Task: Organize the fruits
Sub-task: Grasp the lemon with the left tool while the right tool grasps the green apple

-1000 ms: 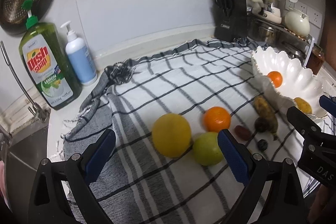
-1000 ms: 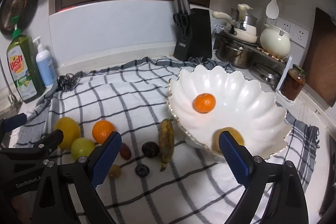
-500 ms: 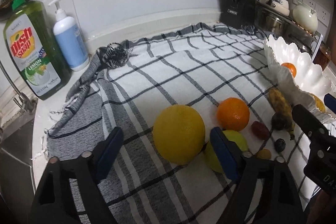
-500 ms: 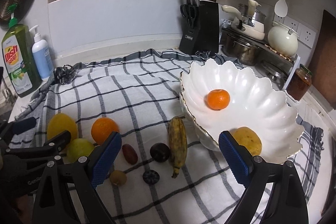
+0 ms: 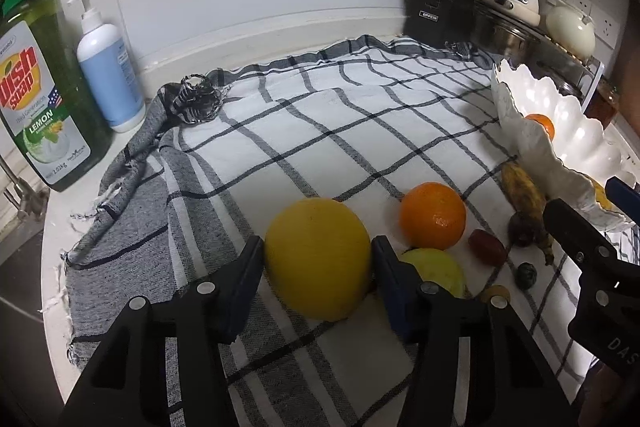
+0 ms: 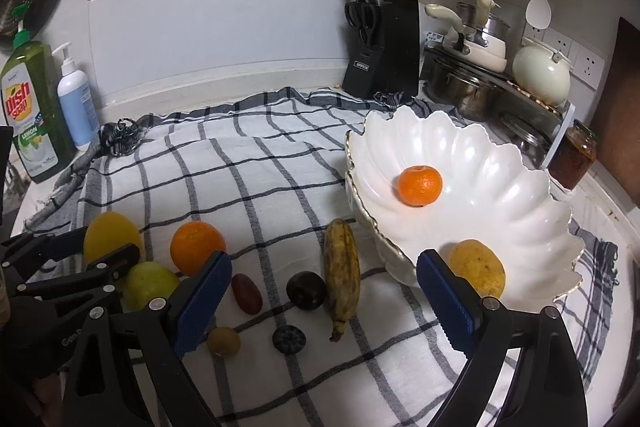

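Fruits lie scattered across the checked dish towel [image 5: 360,115] on my kitchen counter, waiting to go into the white scalloped bowl [image 6: 516,215] at the right. My left gripper [image 5: 318,267] is closing on the big yellow fruit [image 5: 318,259], perhaps a grapefruit, which sits on the cloth squarely between the two blue pads; the pads look to be at or just against its sides, and I cannot tell whether they bear on it yet. I judge it was chosen first because it is the largest piece and lies farthest from the bowl. Just beside it sit a green-yellow fruit [image 5: 434,269] and an orange [image 5: 433,215], close enough that my right-hand pad has little room. My right gripper [image 6: 320,303] hangs wide open and empty near the bowl's edge, over a row of small fruit: a spotted banana [image 6: 341,269], a dark round fruit [image 6: 306,290], a reddish oval one [image 6: 247,293]. Already in the bowl are a mandarin [image 6: 420,185] and a yellow fruit [image 6: 478,269]. Dish soap [image 5: 38,95] stands clear at the counter's far left.
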The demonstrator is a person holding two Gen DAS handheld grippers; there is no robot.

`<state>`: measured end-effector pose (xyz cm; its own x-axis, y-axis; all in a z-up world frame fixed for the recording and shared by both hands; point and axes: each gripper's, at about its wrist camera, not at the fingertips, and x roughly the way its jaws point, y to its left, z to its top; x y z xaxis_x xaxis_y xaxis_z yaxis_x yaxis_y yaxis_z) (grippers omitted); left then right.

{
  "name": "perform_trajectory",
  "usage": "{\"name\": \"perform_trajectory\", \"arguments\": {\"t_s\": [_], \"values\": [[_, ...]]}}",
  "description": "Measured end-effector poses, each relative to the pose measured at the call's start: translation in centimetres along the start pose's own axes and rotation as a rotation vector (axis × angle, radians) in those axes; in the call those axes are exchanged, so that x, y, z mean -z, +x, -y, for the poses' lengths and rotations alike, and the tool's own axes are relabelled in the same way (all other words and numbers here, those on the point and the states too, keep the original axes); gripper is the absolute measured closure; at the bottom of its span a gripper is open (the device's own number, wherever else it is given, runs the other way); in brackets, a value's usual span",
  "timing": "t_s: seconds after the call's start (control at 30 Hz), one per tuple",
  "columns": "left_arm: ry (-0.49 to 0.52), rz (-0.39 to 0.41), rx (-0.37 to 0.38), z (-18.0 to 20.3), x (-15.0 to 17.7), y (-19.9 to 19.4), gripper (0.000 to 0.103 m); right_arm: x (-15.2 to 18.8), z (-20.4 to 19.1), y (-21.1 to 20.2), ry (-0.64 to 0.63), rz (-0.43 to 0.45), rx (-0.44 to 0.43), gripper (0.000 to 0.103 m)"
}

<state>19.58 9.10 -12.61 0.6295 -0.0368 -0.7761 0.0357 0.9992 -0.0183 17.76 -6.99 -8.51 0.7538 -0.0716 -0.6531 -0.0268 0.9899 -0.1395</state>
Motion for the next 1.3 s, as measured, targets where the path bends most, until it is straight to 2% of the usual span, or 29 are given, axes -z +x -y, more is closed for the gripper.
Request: {"name": "perform_trajectory", "arguments": {"t_s": [0.27, 0.5, 0.87, 1.13, 1.17, 1.2, 1.3], "values": [[-0.004, 0.018, -0.038, -1.0, 0.8, -2.3, 0.05, 0.0, -0.4, -0.6, -0.002, 0.014, -0.029, 0.008], [-0.048, 0.038, -0.094, -4.1, 1.9, -4.3, 0.05, -0.1, -3.6, -1.2, -0.043, 0.024, -0.093, 0.009], [-0.123, 0.041, -0.157, -8.0, 3.7, -5.0, 0.05, 0.8, -8.4, 1.1, -0.058, -0.076, -0.176, 0.011], [-0.141, 0.037, -0.159, -8.8, 4.2, -5.1, 0.05, 2.2, -9.9, 3.9, -0.062, -0.195, -0.211, 0.043], [-0.14, 0.037, -0.159, -8.7, 4.2, -5.1, 0.05, 2.2, -9.9, 4.0, -0.058, -0.195, -0.221, 0.045], [-0.14, 0.037, -0.158, -8.7, 4.2, -5.1, 0.05, 2.3, -9.9, 3.9, -0.055, -0.188, -0.227, 0.052], [-0.14, 0.037, -0.156, -8.6, 4.2, -5.2, 0.05, 2.3, -10.0, 3.8, -0.062, -0.186, -0.237, 0.053]]}}
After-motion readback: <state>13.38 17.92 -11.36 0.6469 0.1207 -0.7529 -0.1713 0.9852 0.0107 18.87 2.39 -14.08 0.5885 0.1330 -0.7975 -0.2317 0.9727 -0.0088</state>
